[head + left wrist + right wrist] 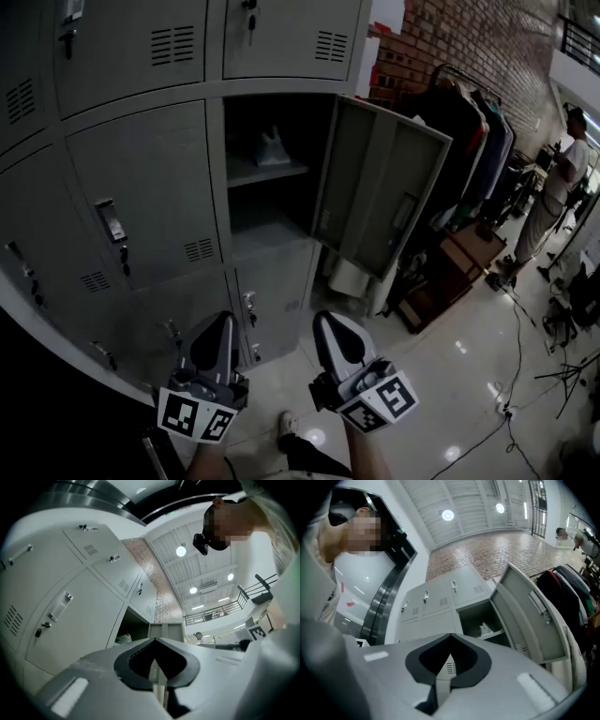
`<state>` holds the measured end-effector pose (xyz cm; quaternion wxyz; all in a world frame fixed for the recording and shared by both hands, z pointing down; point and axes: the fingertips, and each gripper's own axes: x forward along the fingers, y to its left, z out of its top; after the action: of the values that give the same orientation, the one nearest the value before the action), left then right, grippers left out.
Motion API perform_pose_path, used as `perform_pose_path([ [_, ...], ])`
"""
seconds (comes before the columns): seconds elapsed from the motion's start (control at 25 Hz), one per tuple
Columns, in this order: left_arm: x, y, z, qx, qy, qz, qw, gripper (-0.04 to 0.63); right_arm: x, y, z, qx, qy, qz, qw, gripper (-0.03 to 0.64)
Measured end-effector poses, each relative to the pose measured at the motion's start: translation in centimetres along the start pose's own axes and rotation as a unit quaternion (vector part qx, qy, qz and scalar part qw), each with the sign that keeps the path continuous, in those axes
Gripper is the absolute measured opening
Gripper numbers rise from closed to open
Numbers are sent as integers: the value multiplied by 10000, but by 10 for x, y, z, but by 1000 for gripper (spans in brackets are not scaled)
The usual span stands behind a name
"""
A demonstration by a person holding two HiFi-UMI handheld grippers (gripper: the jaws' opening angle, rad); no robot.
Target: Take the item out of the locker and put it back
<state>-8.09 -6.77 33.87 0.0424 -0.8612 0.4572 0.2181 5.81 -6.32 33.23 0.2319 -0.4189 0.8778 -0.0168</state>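
Retrieval step, not yet begun. Jaws of left gripper [221, 325] and right gripper [327, 324] together, empty, low before lockers. On shelf [246, 174] inside open locker [267, 230]: pale item [272, 148]; door [375, 187] swung wide. Next, likely: raise one gripper, open jaws, reach onto shelf, close on item.

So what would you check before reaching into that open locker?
1. Locker door swung open: ok.
2. White item lying on the shelf: ok.
3. Left gripper fingers apart to grasp: not ok, shut and empty.
4. Right gripper fingers apart to grasp: not ok, shut and empty.
5. Either gripper close to the item: not ok, both are low, away from the locker.
6. What the item is: cannot tell.
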Motion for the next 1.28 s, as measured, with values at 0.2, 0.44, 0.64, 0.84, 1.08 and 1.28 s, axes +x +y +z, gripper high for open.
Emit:
perform_pose_path([
  [0.2,-116,-57,66,57,-313,232,9992,3,-65,101,26,-2,-60,235,9997,2],
  [0.44,-201,-113,118,130,-164,120,9997,3,-133,184,70,44,-330,8,9994,2],
  [0.64,-231,-136,138,7,-292,162,9994,3,-169,219,75,155,-260,-15,9995,2],
  [0.84,-240,-148,132,-57,-238,306,9992,3,-185,230,74,-5,-17,-141,9999,2],
  [1.08,-246,-171,126,-15,-166,320,9994,3,-209,233,81,176,-23,-79,9998,2],
  [1.28,-244,-173,128,63,-139,339,9993,3,-214,231,77,278,36,-77,9996,2],
])
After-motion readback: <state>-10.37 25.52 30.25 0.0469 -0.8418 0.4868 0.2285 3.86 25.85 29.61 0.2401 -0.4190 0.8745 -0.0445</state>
